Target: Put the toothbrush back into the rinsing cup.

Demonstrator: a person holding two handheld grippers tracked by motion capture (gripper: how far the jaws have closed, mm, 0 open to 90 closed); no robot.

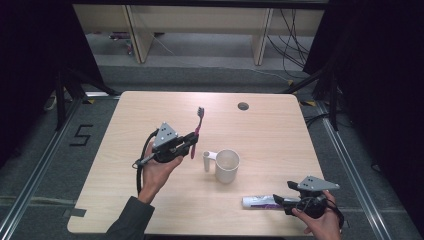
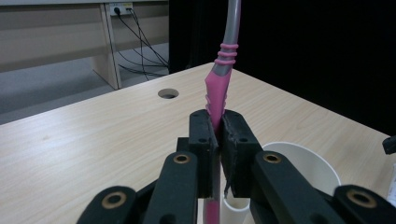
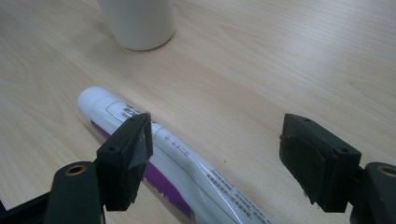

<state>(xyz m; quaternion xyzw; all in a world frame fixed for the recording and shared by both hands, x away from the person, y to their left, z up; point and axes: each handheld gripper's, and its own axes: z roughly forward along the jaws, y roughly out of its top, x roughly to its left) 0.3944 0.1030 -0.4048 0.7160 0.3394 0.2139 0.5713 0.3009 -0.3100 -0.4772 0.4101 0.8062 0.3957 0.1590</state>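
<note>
Room: we see a light wooden table (image 1: 150, 200) on a grey floor, with dark curtains at both sides and desks at the back.
Left gripper: our left gripper (image 1: 191, 138) is up in the air, just left of the cup. Its jaws are squeezed together on the pink handle of the toothbrush (image 1: 197, 131).
Toothbrush: it stands almost straight up, bristles on top. In the left gripper view the pink part (image 2: 216, 95) sits between the pads and the grey neck goes up out of the top.
Cup: the white cup (image 1: 226, 165) stands on the table with its handle to the left, open and with room inside.
Right gripper: our right gripper (image 1: 278, 201) is low by the near edge. Its jaws are wide apart and hold nothing.
Toothpaste: the white and purple tube (image 3: 177, 158) lies flat on the table. One jaw is right over it, the other is off to the side.
Worry one: we think the brush could tip or slip, because the jaws pinch a thin, smooth handle.
Worry two: we think the brush could bump the cup's rim and knock the cup over.
Worry three: we think the jaws could close beside the tube, not around it, and push it off the near edge.
</note>
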